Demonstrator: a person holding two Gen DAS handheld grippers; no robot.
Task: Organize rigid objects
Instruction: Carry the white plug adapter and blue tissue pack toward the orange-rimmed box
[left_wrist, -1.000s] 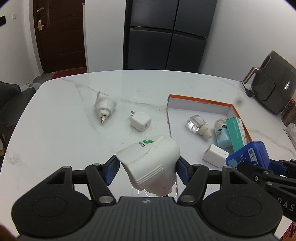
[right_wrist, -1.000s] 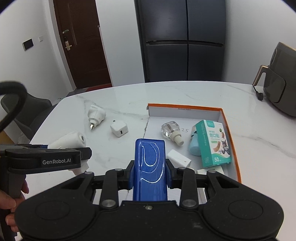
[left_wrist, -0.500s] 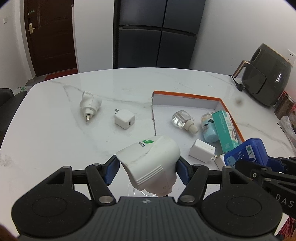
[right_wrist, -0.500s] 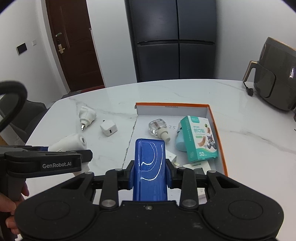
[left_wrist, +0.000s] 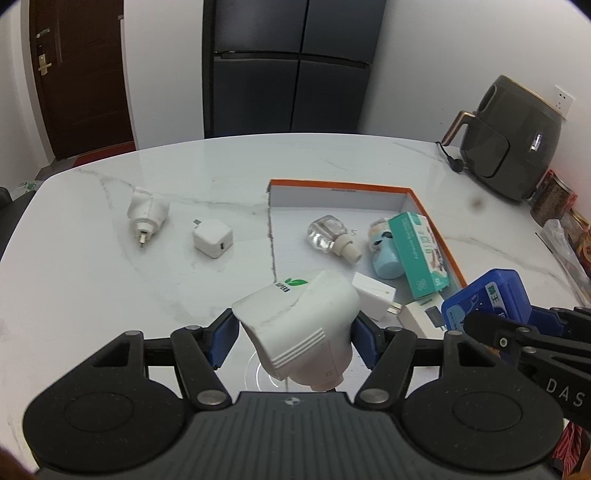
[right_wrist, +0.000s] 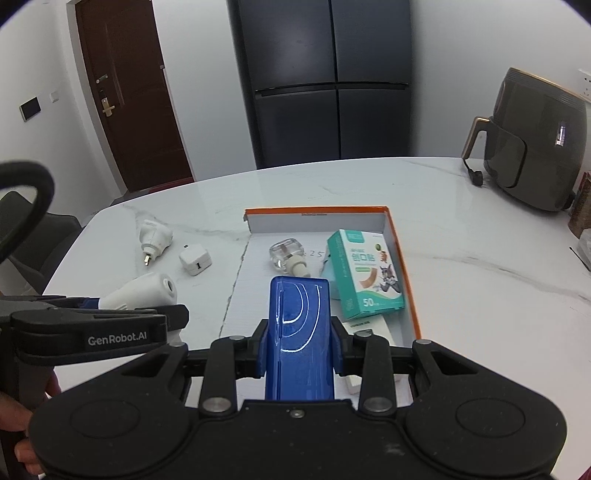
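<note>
We've got both hands full here. Left claw (left_wrist: 293, 332) is clamped on a white plug-in (left_wrist: 301, 328), right claw (right_wrist: 299, 345) is clenched on a blue case (right_wrist: 299, 332), and both hang above the near end of the orange tray (left_wrist: 338, 184) on the bench (left_wrist: 92, 288).

Tray's already got a clear refill bottle (left_wrist: 330, 238), a light blue thing (left_wrist: 384, 254), a teal box (left_wrist: 421, 254) and a couple of white chargers (left_wrist: 373, 295). So the free space looks like the far left part. We'd lower each item onto bare tray floor, one at a time so the claws don't bump, and only let go once it's resting flat. The plug-in is rounded, so it could roll; we'd lay it on its flatter side.

A second plug (left_wrist: 146, 216) and a square charger (left_wrist: 213, 240) lie outside on the bench, left of the tray.

Readable stuff: "GenRobot.AI" on the left claw's side, "DAS" on the right one's, "50" on the teal box, a handwritten "25" on the tray floor. The plug-in has a green leaf logo; its wording's too small to read.
</note>
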